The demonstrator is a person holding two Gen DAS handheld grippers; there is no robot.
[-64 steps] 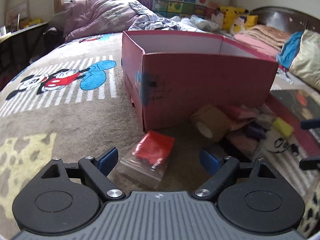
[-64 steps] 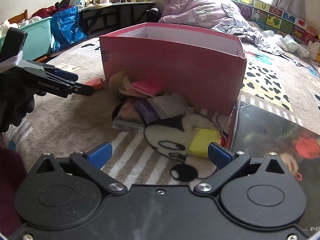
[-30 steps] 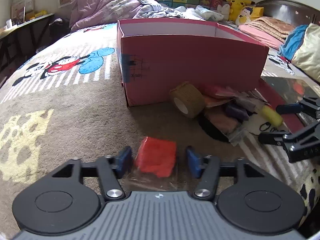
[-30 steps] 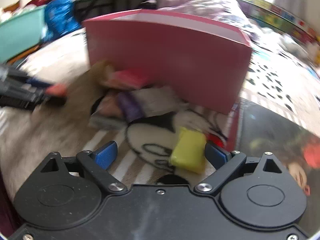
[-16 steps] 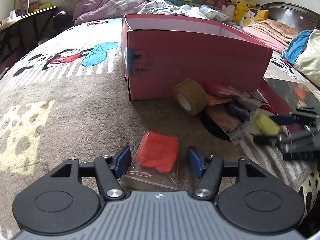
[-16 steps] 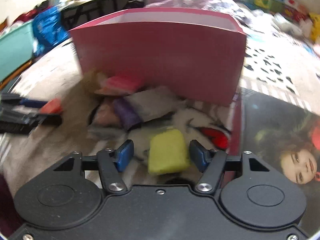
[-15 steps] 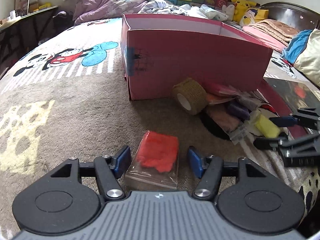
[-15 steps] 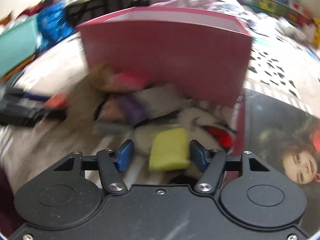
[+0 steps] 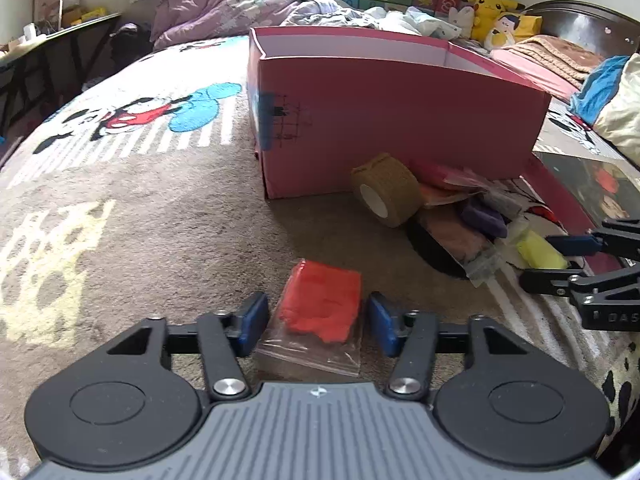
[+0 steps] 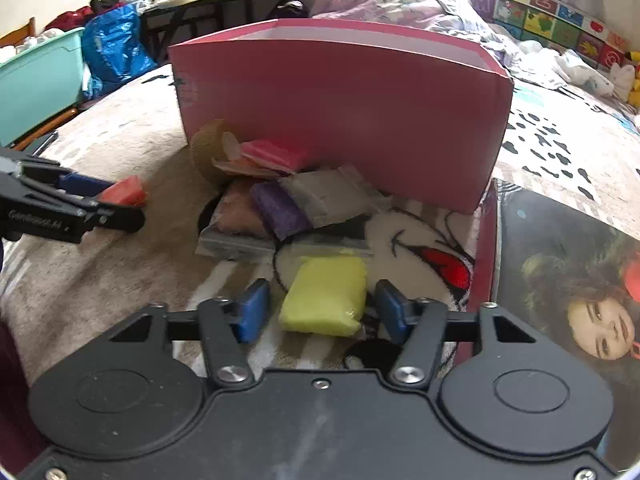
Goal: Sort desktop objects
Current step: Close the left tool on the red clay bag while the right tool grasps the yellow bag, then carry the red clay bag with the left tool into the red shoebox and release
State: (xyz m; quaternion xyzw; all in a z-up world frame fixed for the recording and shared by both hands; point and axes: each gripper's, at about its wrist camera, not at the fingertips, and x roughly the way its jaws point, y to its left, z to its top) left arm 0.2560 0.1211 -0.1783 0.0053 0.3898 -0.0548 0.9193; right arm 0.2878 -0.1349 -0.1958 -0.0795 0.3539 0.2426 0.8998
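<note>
— What is left of the pink box (image 9: 400,120)?
— The left gripper (image 9: 316,322), jaws apart around a red bag (image 9: 320,308), not touching it.
— And in front of the box?
— A tan tape roll (image 9: 386,190), then a pile of bags.
— Further right?
— The right gripper (image 10: 320,314), open, straddling a yellow bag (image 10: 326,296).

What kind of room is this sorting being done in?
Most likely a bedroom, on a bed: a cartoon-mouse blanket underneath, a rumpled purple duvet behind the pink box, and plush toys by a dark headboard.
</note>
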